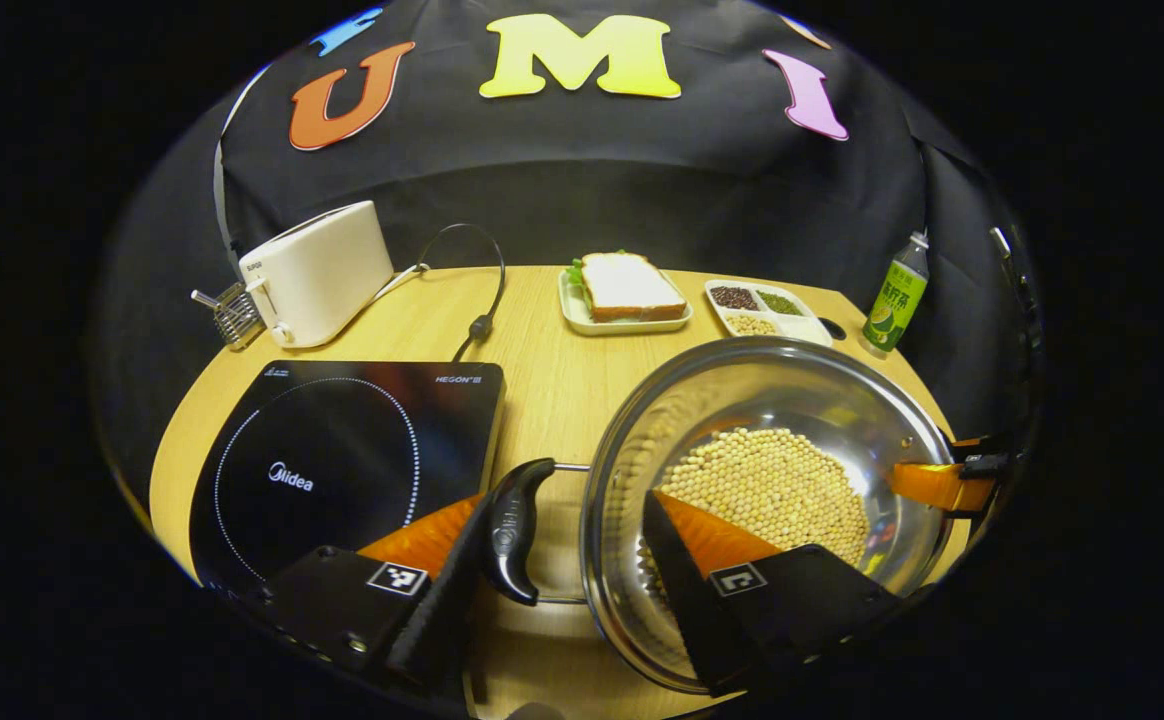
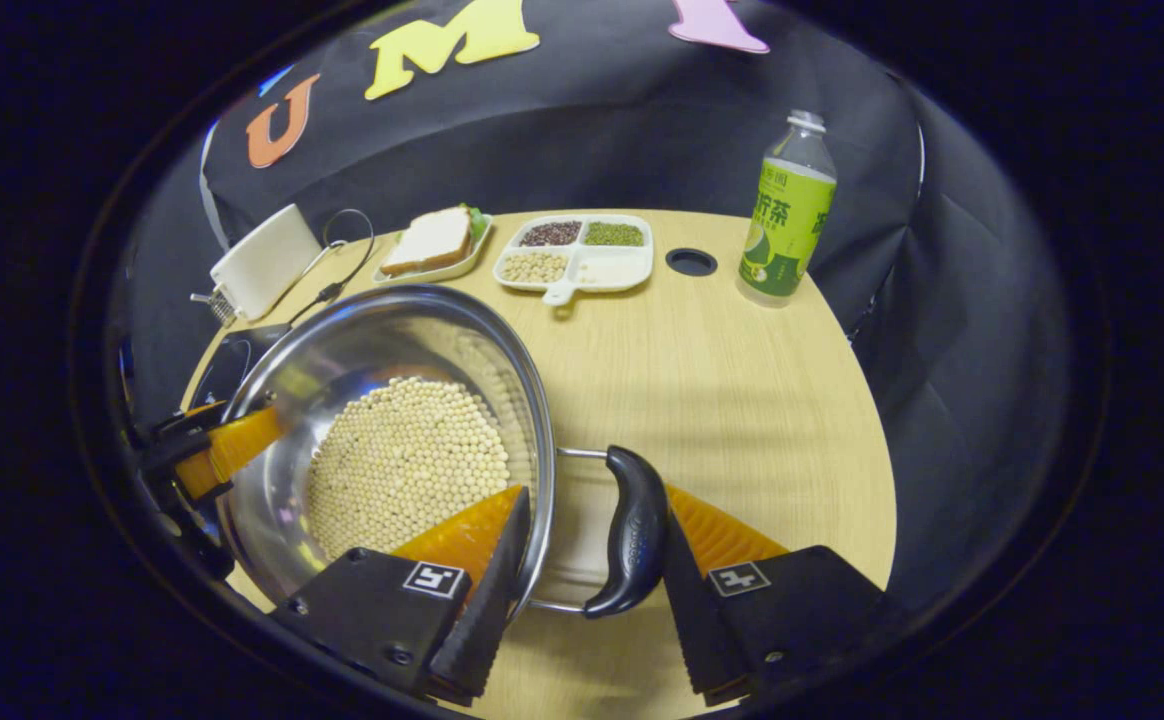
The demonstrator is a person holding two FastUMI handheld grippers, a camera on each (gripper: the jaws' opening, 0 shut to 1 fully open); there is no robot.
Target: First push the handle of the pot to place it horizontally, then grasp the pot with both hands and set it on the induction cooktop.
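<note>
Item: round stainless-steel pot (image 1: 772, 500) w/ two black curved side handles, holding a layer of pale yellow soybeans (image 1: 772, 485). Sits on round light-wood surface (image 2: 742, 400), just right of black glass induction cooktop (image 1: 342, 460); not yet on it.

Left hand-held gripper (image 1: 567, 545): open wide, straddling left black handle (image 1: 514, 530) & pot wall; one finger inside the bowl, other outside handle. No squeeze evident.

Right hand-held gripper (image 2: 592, 550): same on right black handle (image 2: 632, 530), open, one finger over the beans.

Handles appear horizontal, so judged at 2-handed grasp stage.

Periphery: white toaster (image 1: 317, 272), sandwich on tray (image 1: 627, 290), divided dish of grains (image 2: 577, 255), green drink bottle (image 2: 787, 215).

Risks: uneven closing or lift → pot tilts, beans spill; thin handle slips from pads; pot rim knocks cooktop edge if lifted too low.
</note>
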